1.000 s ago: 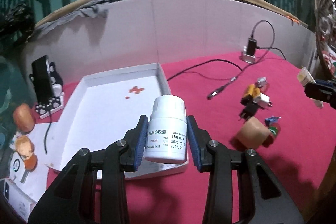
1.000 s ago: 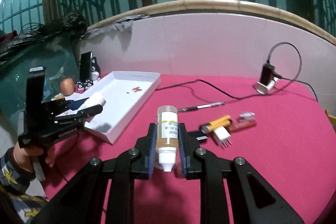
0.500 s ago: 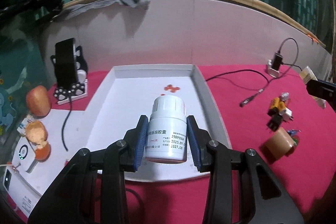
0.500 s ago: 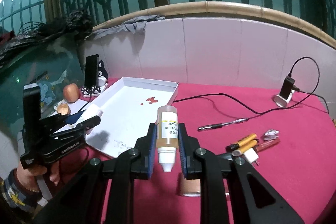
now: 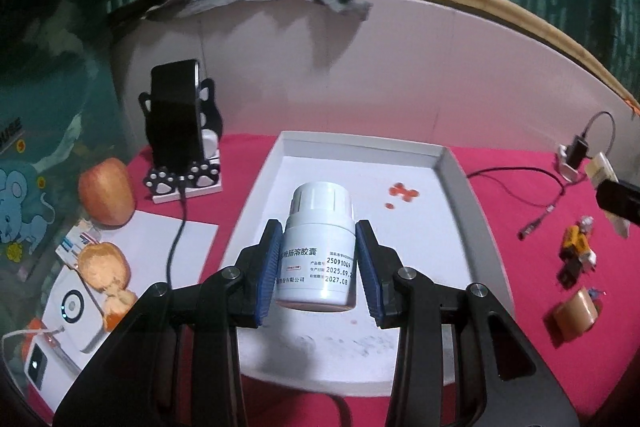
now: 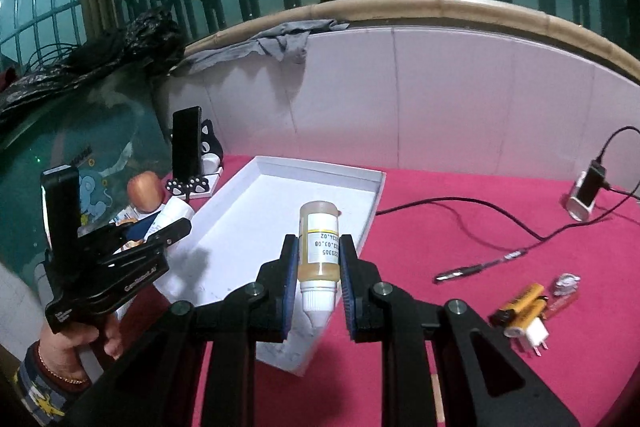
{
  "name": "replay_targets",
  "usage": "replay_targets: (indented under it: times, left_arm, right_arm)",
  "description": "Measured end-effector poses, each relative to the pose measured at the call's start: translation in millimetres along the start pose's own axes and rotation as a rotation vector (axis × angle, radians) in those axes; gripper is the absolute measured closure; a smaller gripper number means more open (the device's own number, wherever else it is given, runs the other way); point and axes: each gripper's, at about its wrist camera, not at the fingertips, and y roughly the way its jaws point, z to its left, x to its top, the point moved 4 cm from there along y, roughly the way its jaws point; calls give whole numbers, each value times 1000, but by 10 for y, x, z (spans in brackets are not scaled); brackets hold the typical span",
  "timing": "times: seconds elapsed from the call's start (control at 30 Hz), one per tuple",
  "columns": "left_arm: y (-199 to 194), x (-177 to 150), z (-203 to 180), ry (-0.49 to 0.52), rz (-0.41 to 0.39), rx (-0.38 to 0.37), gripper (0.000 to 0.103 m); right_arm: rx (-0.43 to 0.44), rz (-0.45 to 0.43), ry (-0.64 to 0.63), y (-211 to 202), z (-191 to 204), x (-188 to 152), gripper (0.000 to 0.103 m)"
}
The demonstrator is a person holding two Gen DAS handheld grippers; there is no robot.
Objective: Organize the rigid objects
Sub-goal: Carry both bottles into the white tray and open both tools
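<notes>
My left gripper (image 5: pixel 318 267) is shut on a white pill bottle (image 5: pixel 318 251) with printed dates, held upright above the near part of a white shallow tray (image 5: pixel 456 187). My right gripper (image 6: pixel 318 279) is shut on a small amber dropper bottle (image 6: pixel 319 251), held with its white nozzle toward me, over the near right edge of the same tray (image 6: pixel 372 211). The left gripper (image 6: pixel 120 259) with the white bottle (image 6: pixel 172 215) also shows at the left of the right wrist view.
On the red cloth right of the tray lie a pen (image 6: pixel 480 267), yellow batteries (image 6: pixel 524 301), a white plug (image 6: pixel 532 337), a lighter (image 6: pixel 564 301), a tan tape roll (image 5: pixel 576 313) and a cable (image 6: pixel 460 205). A phone on a stand (image 5: pixel 178 135), an apple (image 5: pixel 106 193) and papers sit left.
Both grippers have moved left with their bottles: the left from the tray's near right corner to over its middle, the right from over the cloth to the tray's right edge.
</notes>
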Motion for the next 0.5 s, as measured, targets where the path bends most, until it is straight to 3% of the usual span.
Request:
replay_targets:
  times: [0.5]
  left_arm:
    - [747, 120, 24, -39, 171, -32, 66]
  right_arm:
    - [-17, 167, 14, 940, 293, -14, 84]
